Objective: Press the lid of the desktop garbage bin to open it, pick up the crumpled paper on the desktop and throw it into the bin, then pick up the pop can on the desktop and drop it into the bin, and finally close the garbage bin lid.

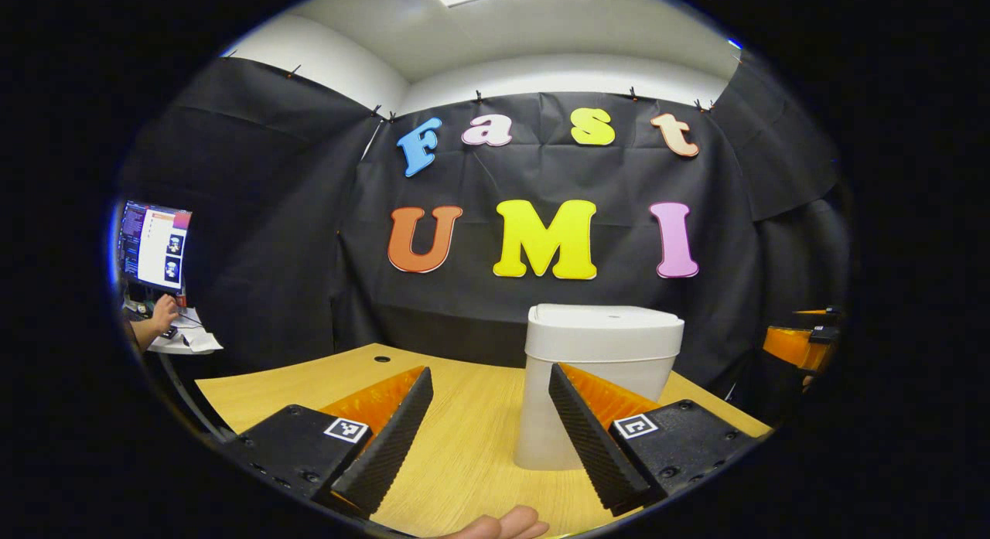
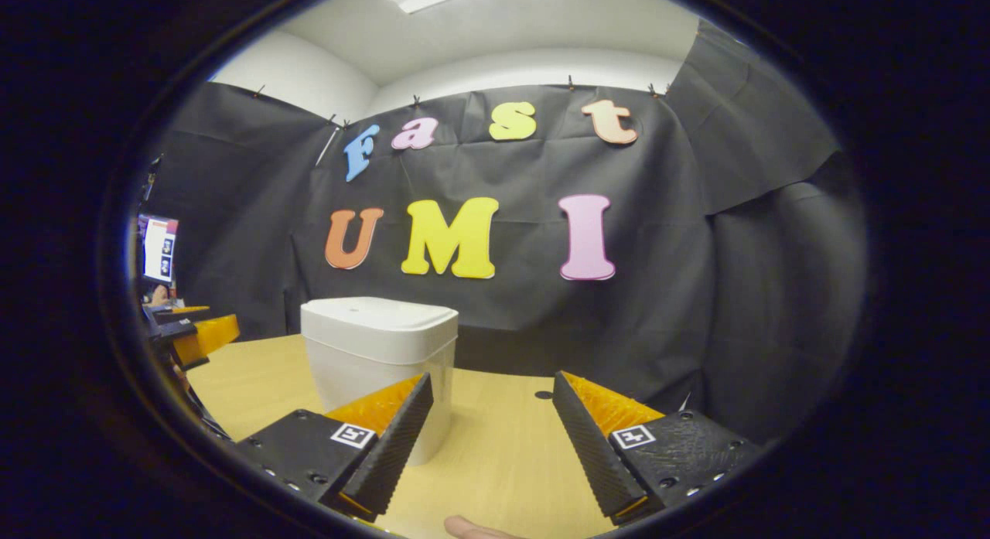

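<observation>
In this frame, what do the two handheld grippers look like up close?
Both look alike. The left gripper has two wedge-shaped fingers with ribbed inner faces, mounted on dark blocks fixed with screws, each carrying a small square black-and-white marker. The right gripper has the same ribbed wedges and markers. No cables or sleeves are visible.

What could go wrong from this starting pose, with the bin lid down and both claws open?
1. The tall white plastic bin stands free on the light wooden table; an off-centre press on its closed white lid might tip or slide it.
2. The left claw and the right claw hang open on opposite sides of the bin, so both reaching for the lid could collide.
</observation>
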Tool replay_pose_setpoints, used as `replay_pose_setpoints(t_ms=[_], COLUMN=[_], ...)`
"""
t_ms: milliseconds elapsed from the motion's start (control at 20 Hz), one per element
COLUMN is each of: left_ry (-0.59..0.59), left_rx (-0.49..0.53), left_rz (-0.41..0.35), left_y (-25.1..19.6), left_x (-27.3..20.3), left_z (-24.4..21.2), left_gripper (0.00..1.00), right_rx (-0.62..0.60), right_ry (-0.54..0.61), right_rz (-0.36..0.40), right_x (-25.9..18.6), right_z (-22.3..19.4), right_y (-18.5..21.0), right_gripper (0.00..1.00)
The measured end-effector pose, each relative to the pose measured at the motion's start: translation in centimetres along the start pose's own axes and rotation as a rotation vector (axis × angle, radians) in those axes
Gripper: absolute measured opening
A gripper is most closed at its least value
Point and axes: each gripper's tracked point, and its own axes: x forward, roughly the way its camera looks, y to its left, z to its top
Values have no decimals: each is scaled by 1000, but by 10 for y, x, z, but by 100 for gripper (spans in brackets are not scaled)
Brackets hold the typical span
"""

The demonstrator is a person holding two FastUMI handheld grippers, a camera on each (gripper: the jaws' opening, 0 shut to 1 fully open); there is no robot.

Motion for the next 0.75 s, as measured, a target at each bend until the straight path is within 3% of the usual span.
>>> replay_pose_setpoints(t_ms=[150, 250, 350, 400, 500, 600, 750], left_ry=[32, 48, 44, 49, 68, 81, 80], left_rx=[29, 51, 49, 48, 59, 47, 10], left_rz=[-68, -120, -146, -167, -199, -212, -202], left_y=[-54, -88, -117, -134, -161, -175, -172], left_x=[8, 9, 10, 13, 18, 20, 25], left_z=[-4, -10, -12, -14, -23, -38, -43], left_gripper=[99, 99, 99, 99, 99, 99, 97], right_rx=[-62, 28, 102, 113, 121, 130, 109], right_ry=[-18, 11, 25, 24, 53, 91, 83], right_rz=[-1, -44, 5, 15, -41, -79, -63], right_x=[13, 21, 27, 31, 39, 42, 37], right_z=[-15, -28, -35, -39, -58, -73, -74], right_y=[-39, -68, -77, -85, -115, -129, -130], right_gripper=[95, 93, 98, 95, 95, 95, 95])
